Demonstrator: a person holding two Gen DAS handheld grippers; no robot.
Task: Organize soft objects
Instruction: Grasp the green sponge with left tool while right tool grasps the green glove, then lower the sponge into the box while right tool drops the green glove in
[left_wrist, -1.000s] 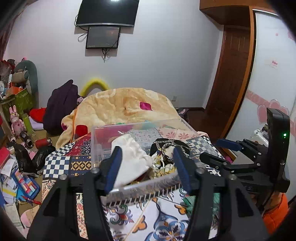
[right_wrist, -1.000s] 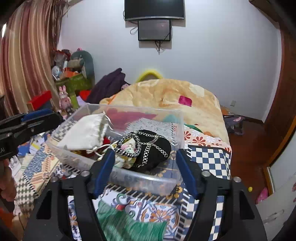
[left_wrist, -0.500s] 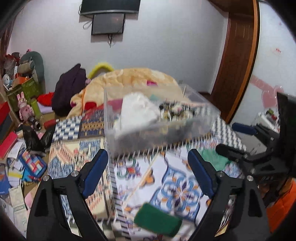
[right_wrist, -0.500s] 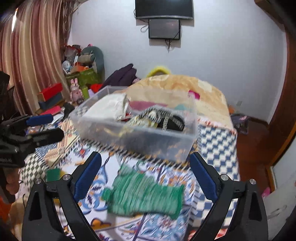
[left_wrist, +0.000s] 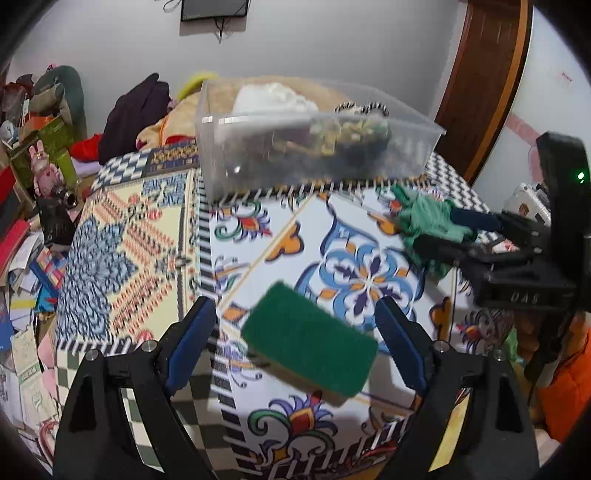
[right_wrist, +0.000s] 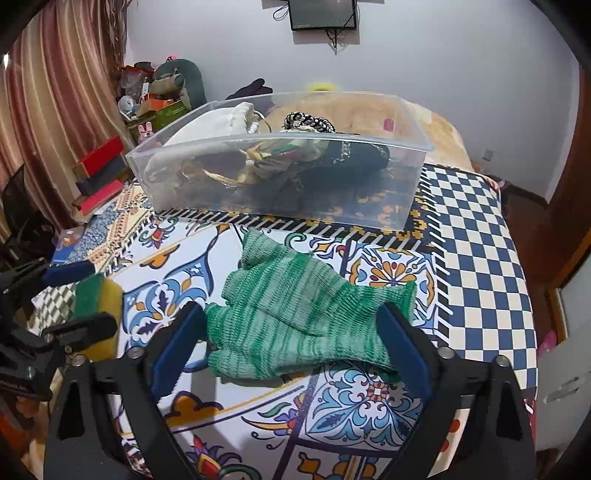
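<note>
On the patterned bedspread (right_wrist: 480, 229), the left gripper (left_wrist: 295, 347) hangs with its blue pads wide apart either side of a green sponge (left_wrist: 308, 341) near the front edge. The right gripper (right_wrist: 291, 343) is likewise spread, straddling the green knitted gloves (right_wrist: 303, 314) mid-bed. Behind both, toward the far edge, stands a clear plastic bin (right_wrist: 288, 206) with a white pouch (right_wrist: 218, 123) and a black bag (right_wrist: 362, 153) inside.

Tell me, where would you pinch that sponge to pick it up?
Probably across its two long sides, coming down from above. The sponge lies flat on the cloth, green face up, between the open left gripper's fingers, and its yellow foam sides should squeeze and hold.
</note>
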